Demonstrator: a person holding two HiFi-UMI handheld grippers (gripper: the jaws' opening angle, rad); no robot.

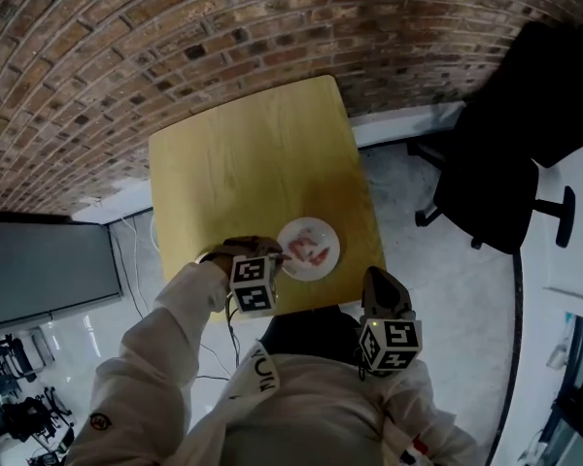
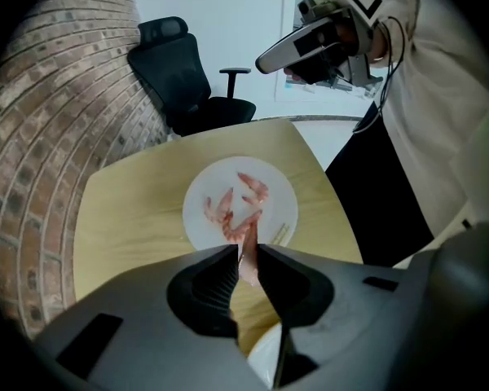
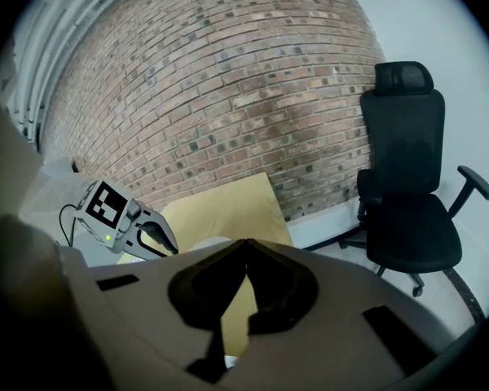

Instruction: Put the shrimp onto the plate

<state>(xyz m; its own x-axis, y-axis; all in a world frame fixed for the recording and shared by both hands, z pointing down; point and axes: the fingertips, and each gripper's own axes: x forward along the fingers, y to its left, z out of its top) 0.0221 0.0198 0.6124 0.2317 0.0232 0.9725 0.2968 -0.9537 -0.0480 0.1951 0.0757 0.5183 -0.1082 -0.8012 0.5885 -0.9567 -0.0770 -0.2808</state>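
A white plate (image 1: 321,233) (image 2: 202,192) lies near the front edge of the yellow table (image 1: 253,153). On it are several pink shrimp (image 2: 246,194) (image 1: 309,252). My left gripper (image 1: 278,258) (image 2: 246,249) hangs steeply over the plate's near side, shut on one more shrimp (image 2: 248,261), which dangles between the pads. My right gripper (image 1: 377,280) (image 3: 245,243) is off the table's front right corner, jaws shut with their tips meeting and nothing between them. The left gripper (image 3: 126,222) also shows in the right gripper view, and the right gripper (image 2: 310,43) in the left one.
A black office chair (image 1: 505,163) (image 3: 407,186) stands right of the table on the grey floor. A brick wall (image 1: 175,37) runs behind the table. A white rim (image 2: 261,357) shows under the left jaws, partly hidden. A white desk edge (image 1: 578,221) is at far right.
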